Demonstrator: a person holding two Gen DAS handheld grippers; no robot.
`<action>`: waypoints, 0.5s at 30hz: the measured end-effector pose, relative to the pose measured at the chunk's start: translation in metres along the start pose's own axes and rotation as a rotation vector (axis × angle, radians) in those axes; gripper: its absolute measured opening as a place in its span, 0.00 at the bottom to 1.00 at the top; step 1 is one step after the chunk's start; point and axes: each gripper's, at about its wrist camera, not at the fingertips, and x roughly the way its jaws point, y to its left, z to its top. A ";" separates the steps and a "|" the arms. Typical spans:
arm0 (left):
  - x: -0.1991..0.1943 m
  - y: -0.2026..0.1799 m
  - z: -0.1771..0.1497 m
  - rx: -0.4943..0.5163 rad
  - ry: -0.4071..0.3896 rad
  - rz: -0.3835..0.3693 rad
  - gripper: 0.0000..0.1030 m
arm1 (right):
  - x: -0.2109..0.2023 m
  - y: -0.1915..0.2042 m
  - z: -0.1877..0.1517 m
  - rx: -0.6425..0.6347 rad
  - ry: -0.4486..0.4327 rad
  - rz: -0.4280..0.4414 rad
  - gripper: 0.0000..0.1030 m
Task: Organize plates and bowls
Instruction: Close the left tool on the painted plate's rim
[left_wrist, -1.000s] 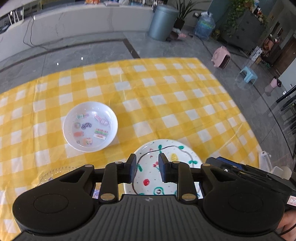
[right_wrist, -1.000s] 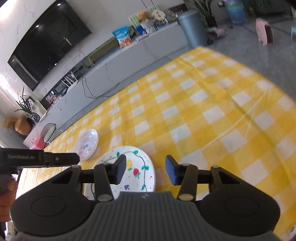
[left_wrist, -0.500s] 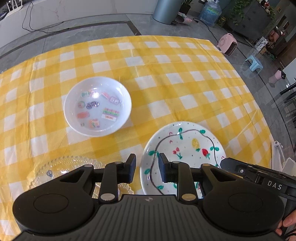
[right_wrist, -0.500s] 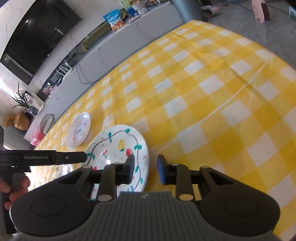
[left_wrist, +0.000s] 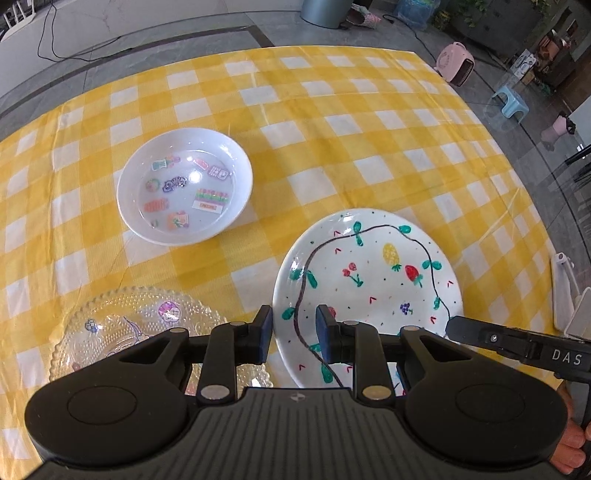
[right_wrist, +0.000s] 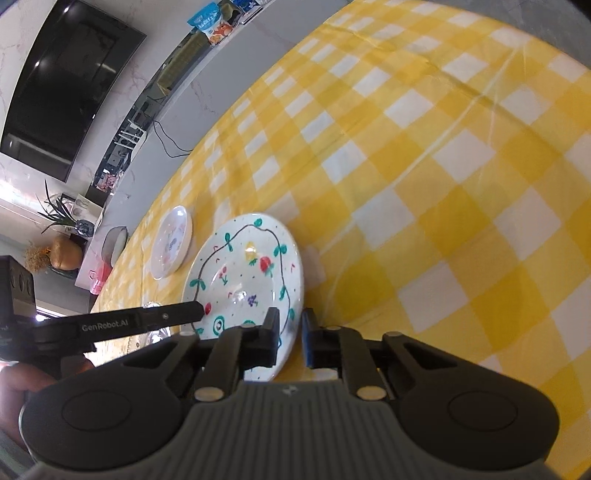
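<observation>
- The painted plate (left_wrist: 369, 280) lies on the yellow checked tablecloth (left_wrist: 332, 129), close to the table's near edge. I place everything else from it.
- My left claw (left_wrist: 294, 334) hangs over the near left rim of the plate and points steeply down.
- Its jaws stand narrow, with a small gap. The rim shows through that gap, and I see neither pad pressing on it, so the claw holds nothing.
- My right claw (right_wrist: 290, 336) sits at the near right rim of the plate.
- One finger is over the plate's face, and the other is just outside the edge, over the cloth.
- Its jaws have just been closing and are now nearly together, with the rim between them. I cannot tell whether the pads already pinch the rim.
- In the left camera, one finger of the right claw reaches in over the plate's right rim.
- In the right camera, one finger of the left claw lies across the plate's left side.
- The white bowl (left_wrist: 184, 192) with stickers inside stands beyond the plate and to its left, apart from it.
- The glass dish (left_wrist: 122, 332) lies just left of the plate, near but not touching, and the left claw's body partly hides it.
- Part of my right hand (left_wrist: 569, 450) shows to the plate's right, at the corner of the left camera's view.
</observation>
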 end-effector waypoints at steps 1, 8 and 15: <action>0.000 0.000 0.000 0.001 0.000 0.002 0.27 | 0.000 0.000 0.000 0.001 -0.001 -0.001 0.10; -0.003 -0.003 -0.001 -0.024 0.003 0.014 0.18 | -0.001 -0.001 0.002 0.009 -0.005 -0.013 0.05; -0.015 -0.020 -0.008 -0.013 -0.023 0.016 0.15 | -0.017 -0.007 0.000 0.006 -0.013 -0.023 0.06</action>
